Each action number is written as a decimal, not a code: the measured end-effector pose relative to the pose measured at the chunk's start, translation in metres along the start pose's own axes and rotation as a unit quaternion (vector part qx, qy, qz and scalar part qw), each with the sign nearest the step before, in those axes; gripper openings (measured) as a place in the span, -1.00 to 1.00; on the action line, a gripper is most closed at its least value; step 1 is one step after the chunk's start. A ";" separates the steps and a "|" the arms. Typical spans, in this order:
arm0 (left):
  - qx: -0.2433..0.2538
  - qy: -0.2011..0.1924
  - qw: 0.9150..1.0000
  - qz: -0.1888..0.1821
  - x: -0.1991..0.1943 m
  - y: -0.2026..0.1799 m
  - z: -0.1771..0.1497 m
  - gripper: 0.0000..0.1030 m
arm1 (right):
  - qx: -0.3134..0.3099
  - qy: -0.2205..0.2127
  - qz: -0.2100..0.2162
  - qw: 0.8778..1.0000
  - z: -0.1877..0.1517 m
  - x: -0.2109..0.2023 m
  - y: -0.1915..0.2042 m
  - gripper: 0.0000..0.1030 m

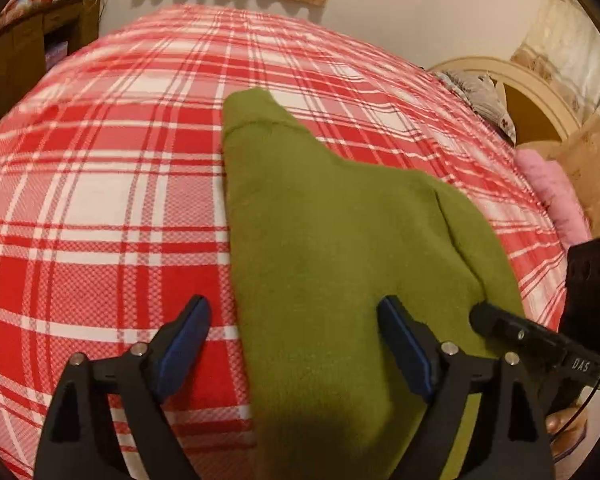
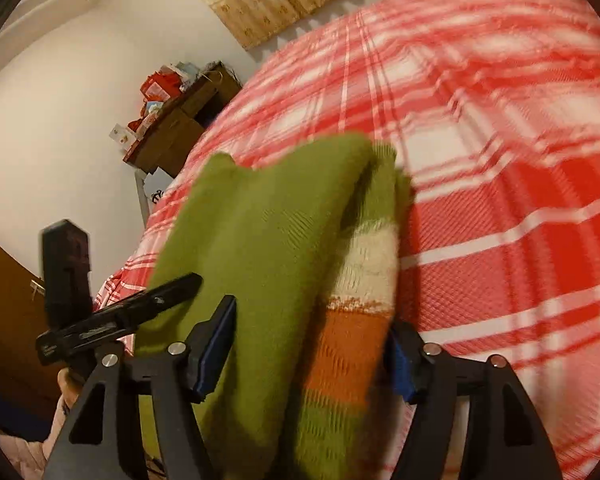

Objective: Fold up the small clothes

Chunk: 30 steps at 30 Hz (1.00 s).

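Your left gripper (image 1: 294, 344) has its fingers spread wide, and the green sweater (image 1: 320, 240) runs up between them with its left edge in the gap. Neither pad presses on the knit, so nothing is held there. Your right gripper (image 2: 312, 356) is also fairly wide: the left finger (image 2: 216, 344) stands just clear of the cloth, but the striped orange and white part covers the right finger, so you cannot tell whether that pad touches. Treat both as released.

The sweater lies on the bed (image 1: 100, 200), already doubled along its length by the look of it, with a folded layer on the right side and a sleeve or neck end (image 1: 252, 116) pointing away from you. The step in hand seems to be letting go after a fold and setting up the next one.

To do it well, draw both grippers back low and straight so the fingers do not drag the top layer open. Check that the near hem lies flat before you take a new hold. For the next fold, pinch both layers together near the hem, one gripper on each side, and carry them evenly toward the far end. Uneven lifting is likely to skew this soft knit, and the striped side may slip out from under.

Beyond the sweater the plaid cover is bare, so there is room to lay it.
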<state>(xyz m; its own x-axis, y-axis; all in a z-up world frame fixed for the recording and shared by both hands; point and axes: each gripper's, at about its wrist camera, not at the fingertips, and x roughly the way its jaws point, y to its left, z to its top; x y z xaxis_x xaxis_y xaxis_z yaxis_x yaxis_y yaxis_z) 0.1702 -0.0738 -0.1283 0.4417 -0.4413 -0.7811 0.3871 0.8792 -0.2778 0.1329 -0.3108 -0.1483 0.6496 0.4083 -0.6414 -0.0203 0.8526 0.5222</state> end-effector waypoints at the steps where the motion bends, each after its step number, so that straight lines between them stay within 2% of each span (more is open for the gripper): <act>1: 0.011 -0.006 1.000 0.004 -0.001 -0.003 -0.002 0.72 | -0.013 -0.001 -0.010 1.000 0.001 0.003 0.004 0.41; 2: 0.016 -0.011 1.000 0.004 -0.001 -0.005 -0.004 0.71 | -0.020 -0.003 -0.016 1.000 0.001 0.005 0.006 0.43; 4: 0.011 -0.017 1.000 -0.010 -0.001 -0.003 -0.004 0.53 | -0.027 -0.003 -0.030 0.999 0.003 0.009 0.012 0.45; 5: 0.007 -0.017 1.000 -0.024 -0.001 -0.004 -0.003 0.29 | -0.037 0.000 -0.039 0.999 0.004 0.010 0.017 0.42; 6: 0.003 -0.016 0.999 -0.031 -0.001 -0.005 -0.002 0.12 | -0.050 0.004 -0.044 0.998 0.005 0.011 0.022 0.13; 7: 0.001 -0.017 0.999 -0.028 -0.002 -0.007 -0.002 0.08 | -0.052 0.012 -0.026 0.998 0.006 0.013 0.027 -0.18; 9: 0.006 -0.024 1.000 -0.017 -0.007 -0.009 -0.002 -0.17 | -0.052 0.011 -0.032 0.998 0.005 0.012 0.030 -0.23; 11: 0.006 -0.030 0.999 -0.017 -0.016 -0.008 -0.003 -0.28 | -0.069 0.005 -0.044 0.997 0.004 0.008 0.040 -0.26; 14: 0.002 -0.037 0.999 -0.012 -0.032 -0.003 -0.007 -0.32 | -0.076 -0.007 -0.027 0.997 0.004 -0.003 0.060 -0.30; 17: 0.004 -0.056 0.998 0.006 -0.052 0.005 -0.010 -0.32 | -0.106 -0.009 -0.008 0.994 0.005 -0.007 0.096 -0.30; 22: -0.035 -0.092 0.995 0.026 -0.105 0.050 -0.012 -0.32 | -0.143 -0.007 0.050 0.989 0.009 0.000 0.152 -0.30; 26: -0.064 -0.120 0.988 0.073 -0.149 0.094 -0.019 -0.32 | -0.182 0.005 0.101 0.978 0.012 0.029 0.207 -0.30; 30: -0.093 -0.140 0.977 0.134 -0.182 0.144 -0.022 -0.32 | -0.219 0.015 0.144 0.965 0.014 0.068 0.265 -0.30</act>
<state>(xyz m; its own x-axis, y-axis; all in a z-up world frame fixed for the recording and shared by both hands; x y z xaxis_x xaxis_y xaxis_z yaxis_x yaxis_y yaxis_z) 0.1276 0.1373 -0.0388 0.7212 -0.1995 -0.6634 0.0846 0.9758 -0.2015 0.1823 -0.0621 -0.0453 0.5464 0.6526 -0.5250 -0.5200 0.7557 0.3982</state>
